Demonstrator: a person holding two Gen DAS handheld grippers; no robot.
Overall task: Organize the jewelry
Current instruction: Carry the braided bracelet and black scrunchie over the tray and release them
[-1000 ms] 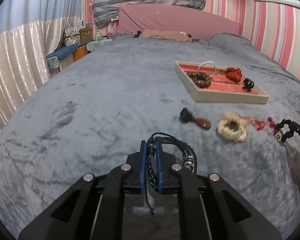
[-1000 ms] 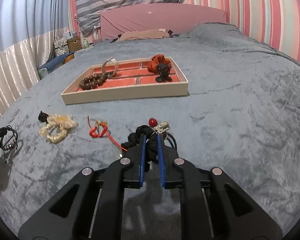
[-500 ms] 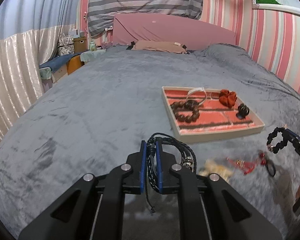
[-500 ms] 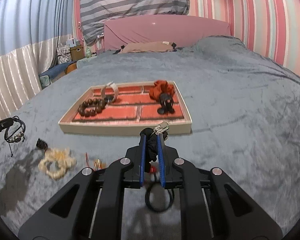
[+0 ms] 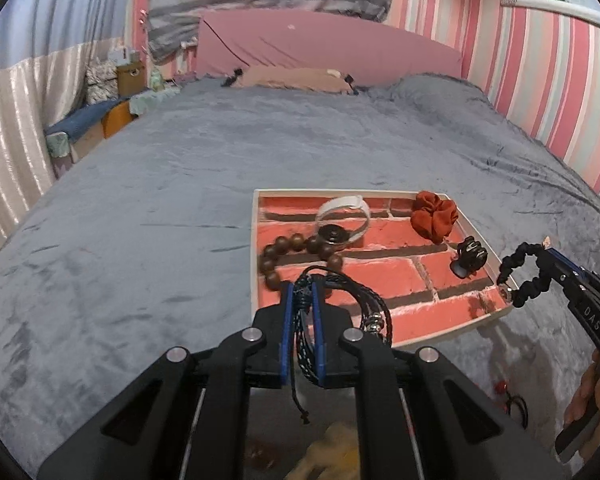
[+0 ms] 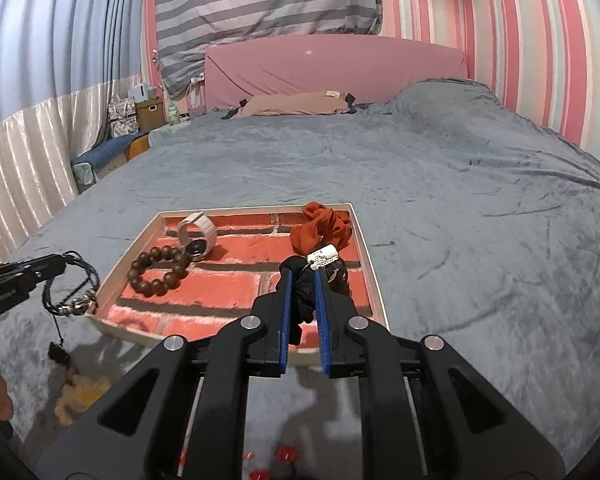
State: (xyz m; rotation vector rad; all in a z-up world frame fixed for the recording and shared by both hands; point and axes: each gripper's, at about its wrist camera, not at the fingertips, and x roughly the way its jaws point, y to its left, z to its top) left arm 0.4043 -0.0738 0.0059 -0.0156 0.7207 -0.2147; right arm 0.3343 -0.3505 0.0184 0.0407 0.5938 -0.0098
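Observation:
My left gripper (image 5: 301, 292) is shut on a dark braided cord bracelet (image 5: 360, 304) and hangs over the near left corner of the brick-patterned tray (image 5: 452, 332). In the right wrist view that bracelet (image 6: 74, 288) dangles beside the tray's (image 6: 374, 280) left rim. My right gripper (image 6: 301, 278) is shut on a black scrunchie with a white tag (image 6: 306, 292), held above the tray's near right part; the left wrist view shows the same scrunchie (image 5: 520, 276) over the tray's right corner. In the tray lie a wooden bead bracelet (image 5: 284, 256), a white watch (image 5: 342, 220), an orange scrunchie (image 5: 434, 218) and a black clip (image 5: 470, 262).
The tray rests on a grey bedspread (image 5: 140, 220). A cream scrunchie (image 6: 80, 398) and red bead pieces (image 6: 284, 454) lie on the bed in front of the tray. A pink headboard (image 5: 320, 48) and a tan pillow (image 5: 292, 76) stand far back. A hand (image 5: 592, 396) shows at the right edge.
Both grippers have risen and travelled to the tray with their bracelet and scrunchie. The loose items on the bed have slid below and behind them in view.

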